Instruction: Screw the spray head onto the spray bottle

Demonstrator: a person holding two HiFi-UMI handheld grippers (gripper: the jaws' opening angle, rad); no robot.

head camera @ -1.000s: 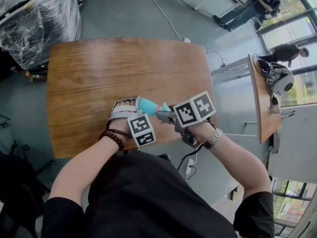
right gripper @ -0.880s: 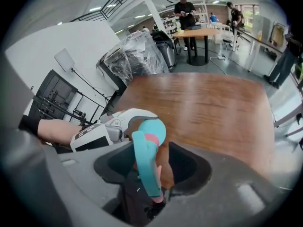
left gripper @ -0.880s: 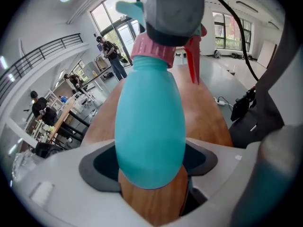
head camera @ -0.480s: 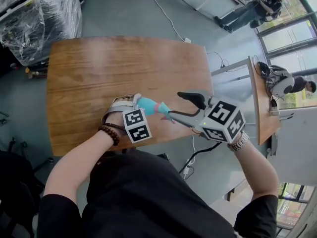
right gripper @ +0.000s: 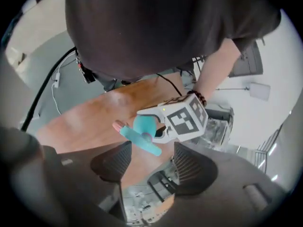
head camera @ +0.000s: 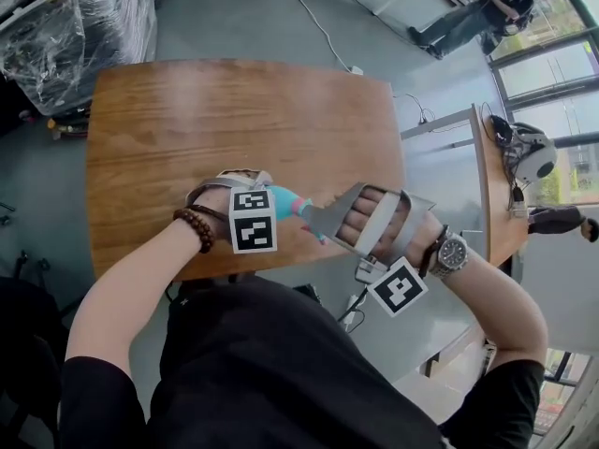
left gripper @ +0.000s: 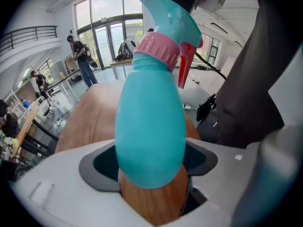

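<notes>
Presently, the left claw [head camera: 266, 197] is clenched on the teal spray bottle [left gripper: 149, 126], which is over the tabletop's [head camera: 234, 120] near edge. The spray head [left gripper: 168, 22] sits on its neck. The right claw [right gripper: 150, 163], near the head, has just been opening, with nothing between its jaws.

A brown wooden table [head camera: 234, 129] with rounded corners is seen across the upper middle and left of the head view. Its grain is run from left to right, and a pale sheen is laid along its upper edge. It is stood on a grey floor [head camera: 253, 17], over which a white cable [head camera: 323, 31] is trailed down from the top of the frame toward the table's upper right corner. The same tabletop is shown at centre left in both gripper views.
</notes>
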